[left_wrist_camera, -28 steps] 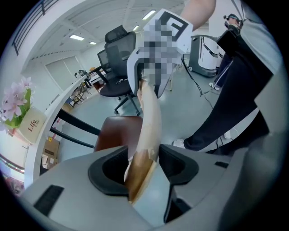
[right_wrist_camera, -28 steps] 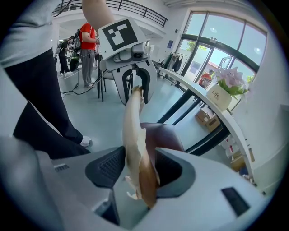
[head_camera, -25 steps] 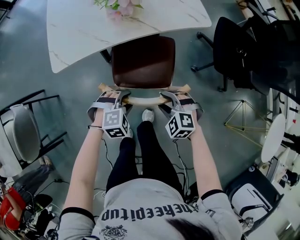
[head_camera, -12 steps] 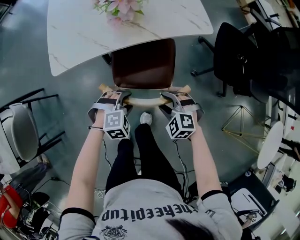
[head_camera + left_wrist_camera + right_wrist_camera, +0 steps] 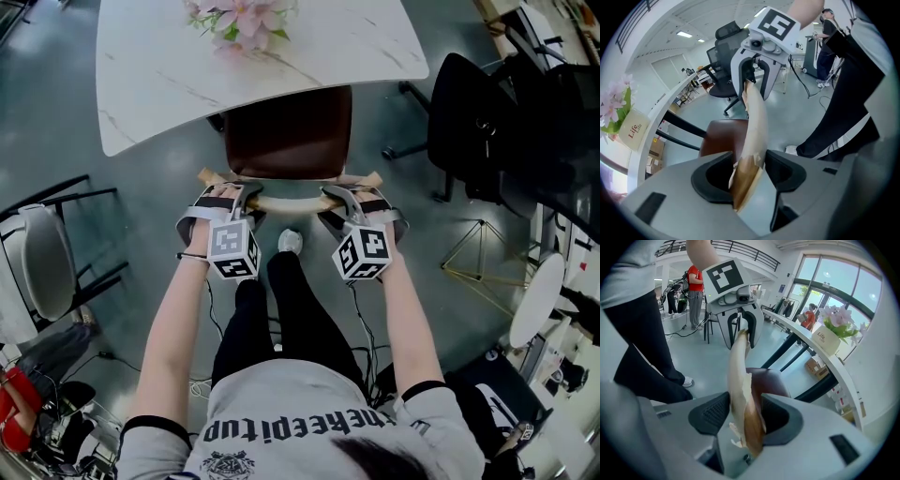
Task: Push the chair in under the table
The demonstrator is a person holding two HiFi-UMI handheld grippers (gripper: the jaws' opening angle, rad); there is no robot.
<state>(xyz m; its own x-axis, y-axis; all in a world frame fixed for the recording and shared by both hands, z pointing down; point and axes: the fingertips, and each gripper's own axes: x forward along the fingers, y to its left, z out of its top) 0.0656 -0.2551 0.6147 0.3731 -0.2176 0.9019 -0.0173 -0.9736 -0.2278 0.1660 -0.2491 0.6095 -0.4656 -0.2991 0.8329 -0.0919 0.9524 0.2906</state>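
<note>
Worktop: white marble slab on the far side of the scene. Its near edge runs across above the grey floor.

Chair: brown seat. The far part sits beneath the worktop's near edge; the near part and the back are out in the open. Judged partway in, with more travel to go.

Black office chair: off to the right, well apart from the push line.

Back rail: pale curved wood across the near side of the seat, ends flaring left and right. The person stands just behind it with arms out straight and one claw toward each end. This is likely so the push goes in square and the chair does not swing.

Left claw: narrow, clamped on the left part of the rail. Its own view shows the wood edge-on between the two pads, touching both.

Right claw: the same, closed down to the rail's thickness near the right end, with wood pinched between its pads. Each claw's view shows the other claw further along the rail.

Flowers: pink, at the far edge of the worktop, well apart from the chair.

Shoe: on the floor just on the near side of the rail, between the claws.
</note>
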